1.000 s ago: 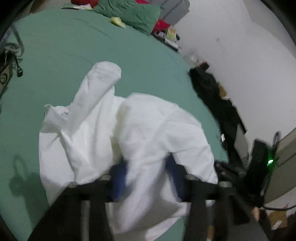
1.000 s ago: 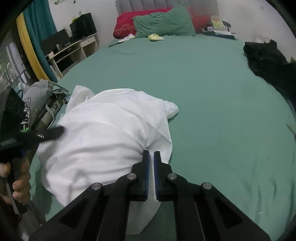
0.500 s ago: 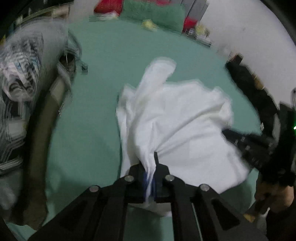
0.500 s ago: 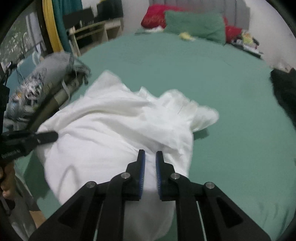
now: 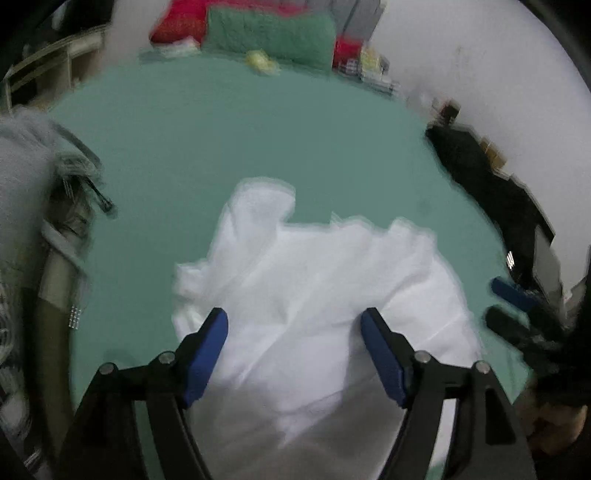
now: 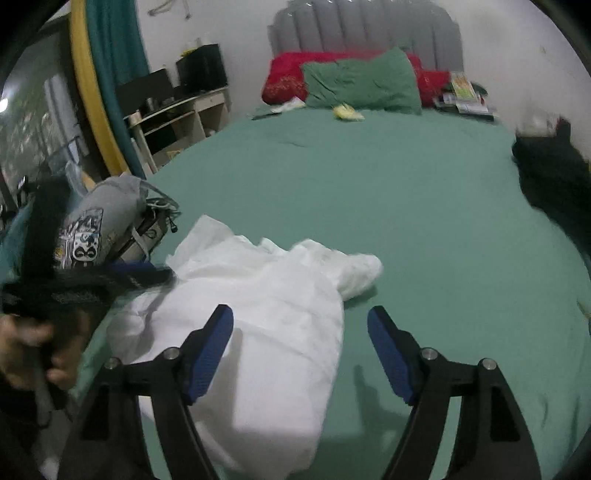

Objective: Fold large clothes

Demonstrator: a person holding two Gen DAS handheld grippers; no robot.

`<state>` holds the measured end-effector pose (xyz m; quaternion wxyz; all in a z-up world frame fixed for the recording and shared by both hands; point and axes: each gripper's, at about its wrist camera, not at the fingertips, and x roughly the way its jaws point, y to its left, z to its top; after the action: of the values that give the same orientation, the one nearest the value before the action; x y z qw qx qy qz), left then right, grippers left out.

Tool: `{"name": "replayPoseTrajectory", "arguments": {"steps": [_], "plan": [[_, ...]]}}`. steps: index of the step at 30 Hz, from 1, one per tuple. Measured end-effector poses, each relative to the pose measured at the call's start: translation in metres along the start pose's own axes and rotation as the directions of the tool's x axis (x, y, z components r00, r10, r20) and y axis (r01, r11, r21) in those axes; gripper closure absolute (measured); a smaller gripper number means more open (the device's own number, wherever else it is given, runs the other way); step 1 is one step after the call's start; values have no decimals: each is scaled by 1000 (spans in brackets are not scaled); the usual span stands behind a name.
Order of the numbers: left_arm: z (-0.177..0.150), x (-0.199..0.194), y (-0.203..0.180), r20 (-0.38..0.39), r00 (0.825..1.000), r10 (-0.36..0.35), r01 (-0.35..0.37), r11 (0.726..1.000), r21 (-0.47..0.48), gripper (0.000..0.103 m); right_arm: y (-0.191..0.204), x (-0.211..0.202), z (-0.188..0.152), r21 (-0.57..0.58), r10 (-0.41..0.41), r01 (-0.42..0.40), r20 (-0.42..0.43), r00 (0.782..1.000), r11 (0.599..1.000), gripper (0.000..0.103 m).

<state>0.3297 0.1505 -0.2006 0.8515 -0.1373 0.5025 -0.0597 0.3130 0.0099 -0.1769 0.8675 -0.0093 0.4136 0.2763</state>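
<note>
The white garment (image 5: pixel 317 295) lies in a rumpled heap on the green bed (image 5: pixel 221 147), near its front edge; one loose end (image 6: pixel 354 269) trails out toward the middle of the bed, as the right wrist view shows; the cloth is creased and bunched, not flat.

The left claw (image 5: pixel 293 328) stands with its jaws wide apart, having just been opening; the garment shows between its blue pads (image 5: pixel 205 354) but neither pad presses on it, so nothing is held. The right claw (image 6: pixel 301 332) also stands wide, its jaws likewise just opened; the garment's edge shows between its pads, yet they do not grip it; its right pad (image 6: pixel 388 354) is seen over bare sheet.

In the right wrist view the left claw appears blurred at the left edge, beside the garment, with a hand (image 6: pixel 26 350) wrapped round its handle; in the left wrist view the right claw (image 5: pixel 513 306) shows, blurred, at the right edge just off the cloth.

A grey printed bundle (image 6: pixel 99 225) sits at the bed's left side, close to the garment; a black cloth (image 6: pixel 554 177) lies along the right side, well apart from it; a green pillow (image 6: pixel 362 81) and a red pillow (image 6: pixel 284 74) rest at the far end against a grey headboard (image 6: pixel 369 29); a small yellow thing (image 6: pixel 347 112) lies just before the pillows.
</note>
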Motion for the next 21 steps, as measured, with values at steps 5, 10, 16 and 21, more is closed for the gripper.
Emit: {"name": "replayPoseTrajectory", "arguments": {"steps": [5,10,16,21], "plan": [[0,21,21,4,998,67,-67,995,-75,28,-30,33,-18,158,82,-61,-128,988,985,30],[4,13,44,40,989,144,-136,976,-168,28,-39,56,-34,258,182,-146,-120,976,955,30],[-12,-14,58,102,992,80,-56,975,-217,28,-32,62,-35,287,232,-196,-97,968,938,31],[-43,-39,69,135,990,35,1,967,-255,23,-36,62,-45,358,335,-282,-92,938,890,51]]}}
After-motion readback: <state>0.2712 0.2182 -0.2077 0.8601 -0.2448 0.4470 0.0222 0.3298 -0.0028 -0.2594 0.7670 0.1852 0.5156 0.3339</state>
